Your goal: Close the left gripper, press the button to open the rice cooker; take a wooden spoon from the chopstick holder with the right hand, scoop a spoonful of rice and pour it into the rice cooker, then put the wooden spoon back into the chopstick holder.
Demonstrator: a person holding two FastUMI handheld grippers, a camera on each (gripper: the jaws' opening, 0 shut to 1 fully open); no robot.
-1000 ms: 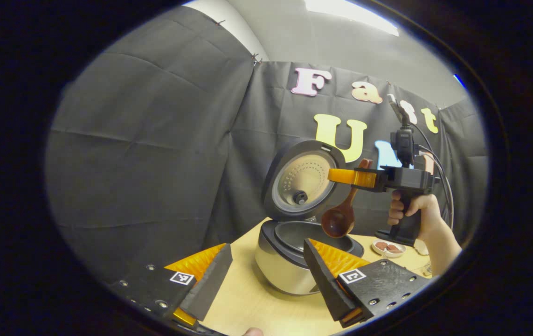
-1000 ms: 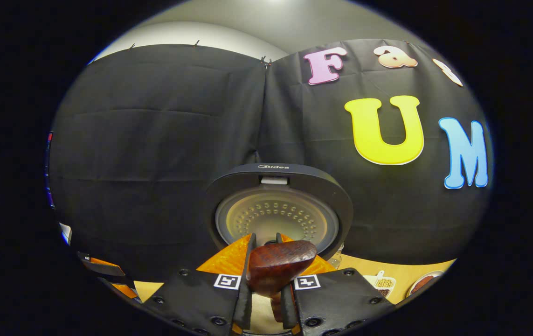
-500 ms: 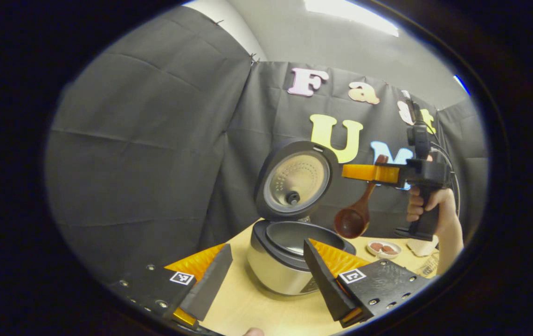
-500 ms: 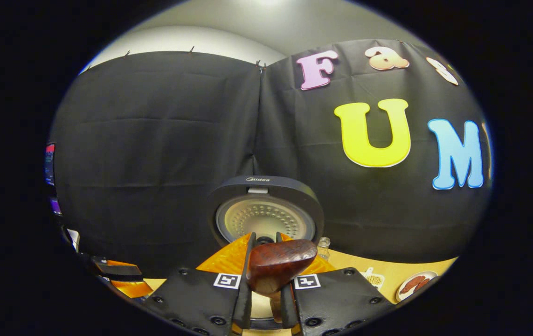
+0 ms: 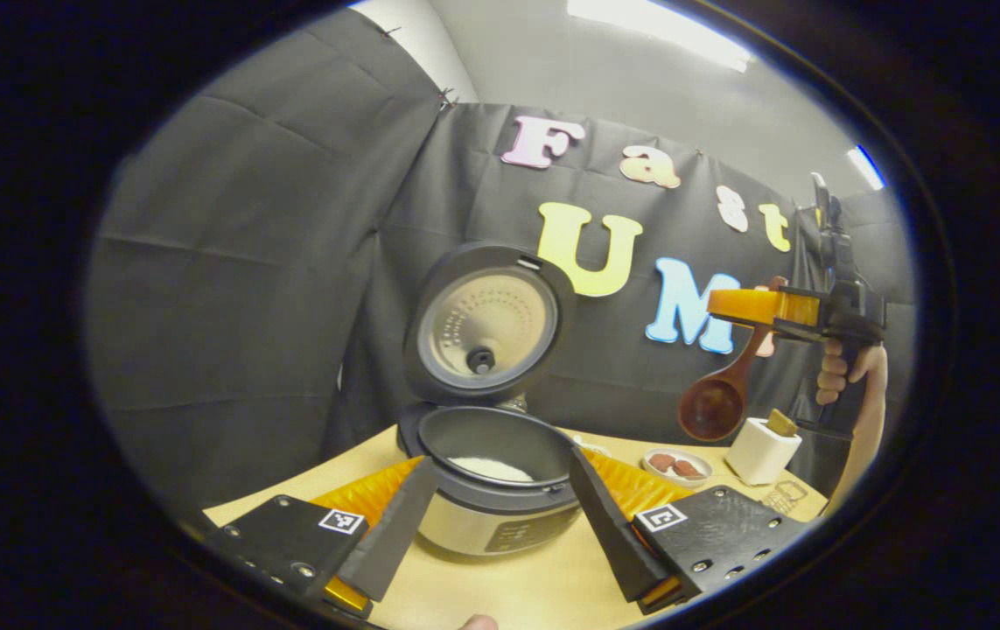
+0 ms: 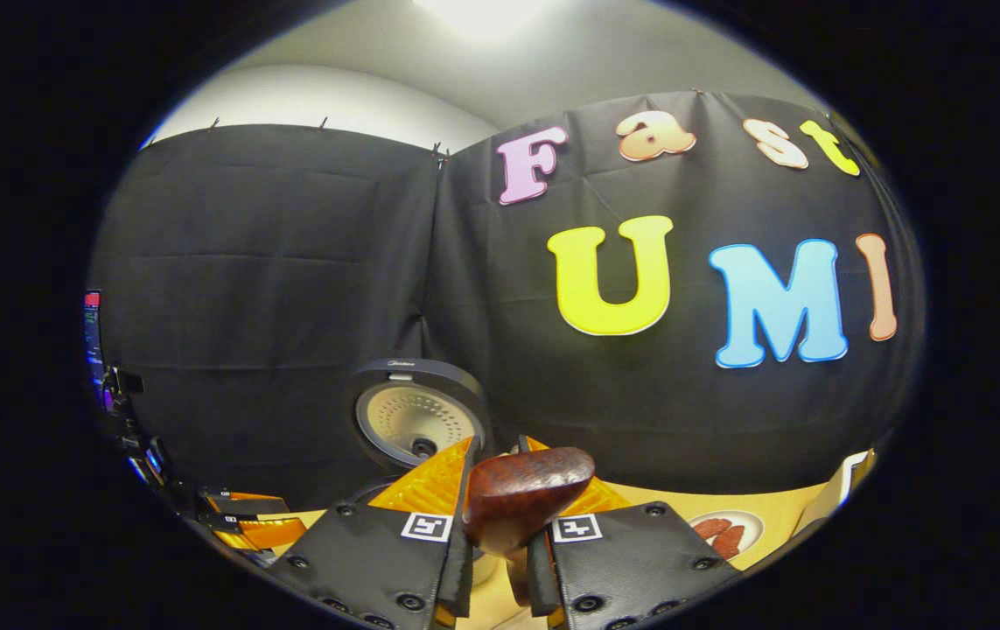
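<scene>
Your right gripper has its jaws clamped on the wooden spoon handle, bowl hanging down and looking empty, just above the white chopstick holder at about four o'clock in the left gripper view. The rice cooker stands open on the desk with rice in the pot, so the pour looks done and you are on the return step. Next, lower the spoon straight into the holder, then release. Your left gripper waits near the cooker, jaws spread wide and empty.
</scene>
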